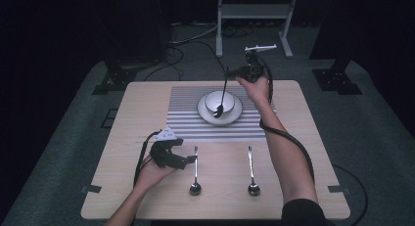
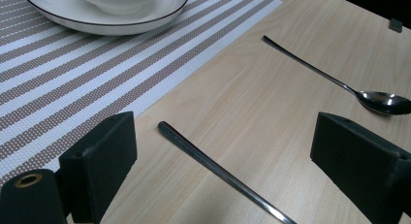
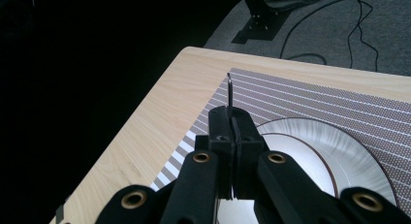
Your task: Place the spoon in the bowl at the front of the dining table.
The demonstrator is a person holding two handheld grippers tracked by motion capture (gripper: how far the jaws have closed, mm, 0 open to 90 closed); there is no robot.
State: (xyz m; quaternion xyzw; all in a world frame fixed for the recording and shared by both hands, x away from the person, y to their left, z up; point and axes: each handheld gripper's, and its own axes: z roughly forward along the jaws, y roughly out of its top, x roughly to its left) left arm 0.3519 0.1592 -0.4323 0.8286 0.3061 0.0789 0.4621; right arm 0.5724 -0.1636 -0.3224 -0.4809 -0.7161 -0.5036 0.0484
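A white bowl (image 1: 215, 100) stands on a white plate (image 1: 236, 113) on the striped placemat (image 1: 186, 118). My right gripper (image 1: 234, 74) is raised above the bowl's far side and is shut on a spoon's handle (image 3: 229, 90). That spoon (image 1: 222, 96) hangs down with its head in the bowl. Two more spoons lie on the bare wood, a left one (image 1: 195, 172) and a right one (image 1: 252, 173). My left gripper (image 1: 192, 159) is open, low over the table, with the left spoon's handle (image 2: 213, 168) between its jaws. The right spoon (image 2: 339, 81) lies beyond.
The wooden table (image 1: 122, 138) has tape marks near its front corners. Behind it are a white metal stand (image 1: 254, 13), dark stand legs and cables on the grey carpet. The plate's rim (image 2: 111, 25) sits at the top of the left gripper view.
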